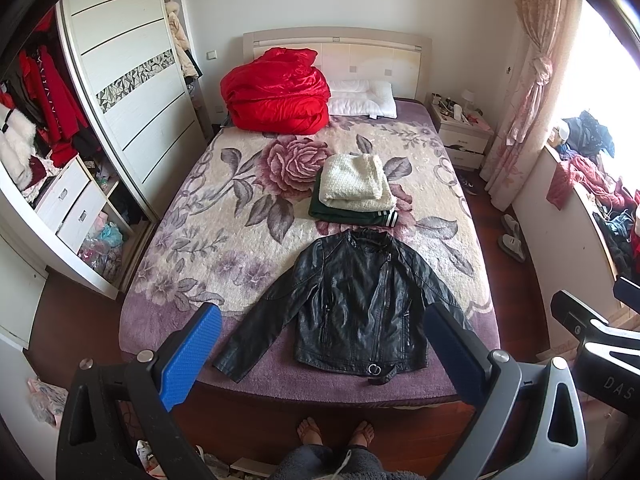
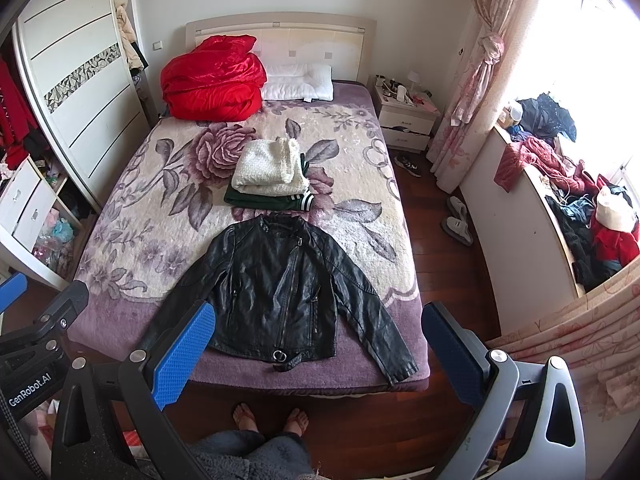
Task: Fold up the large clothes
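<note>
Bed (image 1: pixel 192 200) with a fluffy cream and purple blanket covered in big rose flowers fills the middle of the room. A shiny black leather jacket (image 1: pixel 352 304) lies flat on the blanket near the foot of the bed, front side up, zipped, with both sleeves spread out to the sides. Its collar points toward the headboard and its belt buckle sits at the bottom hem.

Just past the collar is a small pile of folded clothes: a fuzzy cream sweater (image 1: pixel 356 180) on top of a dark green garment with striped cuffs (image 1: pixel 348 214). Farther back, a puffy red quilt (image 1: pixel 276 92) is heaped by the headboard, with a white pillow (image 1: pixel 364 98) touching it on the right.

The left gripper (image 1: pixel 320 354) has blue bumpy pads and is held up in the air above the foot of the bed. Its two fingers are spread wide apart and hold nothing. The right gripper (image 2: pixel 318 354) looks the same, wide apart and empty too, and it is beside the left one.

A person's bare feet in sandals (image 2: pixel 272 420) stand on the dark wood floor at the foot of the bed. A white wardrobe with sliding doors (image 1: pixel 132 72) is on the left.
</note>
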### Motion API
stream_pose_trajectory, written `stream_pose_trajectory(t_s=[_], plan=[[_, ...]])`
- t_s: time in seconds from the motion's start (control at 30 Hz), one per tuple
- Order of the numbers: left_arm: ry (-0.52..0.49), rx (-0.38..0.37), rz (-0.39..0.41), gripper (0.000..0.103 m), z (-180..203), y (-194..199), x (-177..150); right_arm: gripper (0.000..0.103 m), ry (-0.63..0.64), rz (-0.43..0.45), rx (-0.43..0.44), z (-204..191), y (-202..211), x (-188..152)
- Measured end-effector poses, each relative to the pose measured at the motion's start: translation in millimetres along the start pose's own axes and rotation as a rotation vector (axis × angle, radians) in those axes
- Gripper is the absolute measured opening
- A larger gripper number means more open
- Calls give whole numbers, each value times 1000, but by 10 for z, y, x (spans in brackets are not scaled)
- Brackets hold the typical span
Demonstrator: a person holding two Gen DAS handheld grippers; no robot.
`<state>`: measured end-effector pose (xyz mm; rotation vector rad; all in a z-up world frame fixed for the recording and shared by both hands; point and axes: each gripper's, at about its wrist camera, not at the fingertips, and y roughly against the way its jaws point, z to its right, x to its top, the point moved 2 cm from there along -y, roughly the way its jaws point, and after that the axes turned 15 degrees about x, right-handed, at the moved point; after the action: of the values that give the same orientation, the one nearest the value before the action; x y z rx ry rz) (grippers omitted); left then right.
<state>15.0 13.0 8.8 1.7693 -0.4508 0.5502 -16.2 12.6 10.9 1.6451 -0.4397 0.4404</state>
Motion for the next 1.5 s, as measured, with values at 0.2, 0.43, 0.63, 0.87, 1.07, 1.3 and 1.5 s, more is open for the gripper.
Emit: stream_pose_trajectory(t_s=[0.2,0.43,0.63,0.87,1.07,1.3,1.5], plan=[[0,1,2,103,1,3,-5,103,0,-1,0,2,-8,9],[1,2,1,103,26,21,46,103,0,-1,-1,-20,-5,12],[-1,-1,1,103,31,20,35,103,-3,-3,0,-38,-17,7],[-20,37,-1,103,131,-458,187,103,-74,-13,2,32,-186,137],[-68,98,-4,103,298,-1416,90,103,-338,-63,19,838,-1084,-152],[-147,154,-191,103,862,-2797,-411,71,-875,-172,53,2452,-2646,-1432],[-207,224,-327,103,1413,-3777,-938,71,-1344,-207,222,3436,-4186,-2913]])
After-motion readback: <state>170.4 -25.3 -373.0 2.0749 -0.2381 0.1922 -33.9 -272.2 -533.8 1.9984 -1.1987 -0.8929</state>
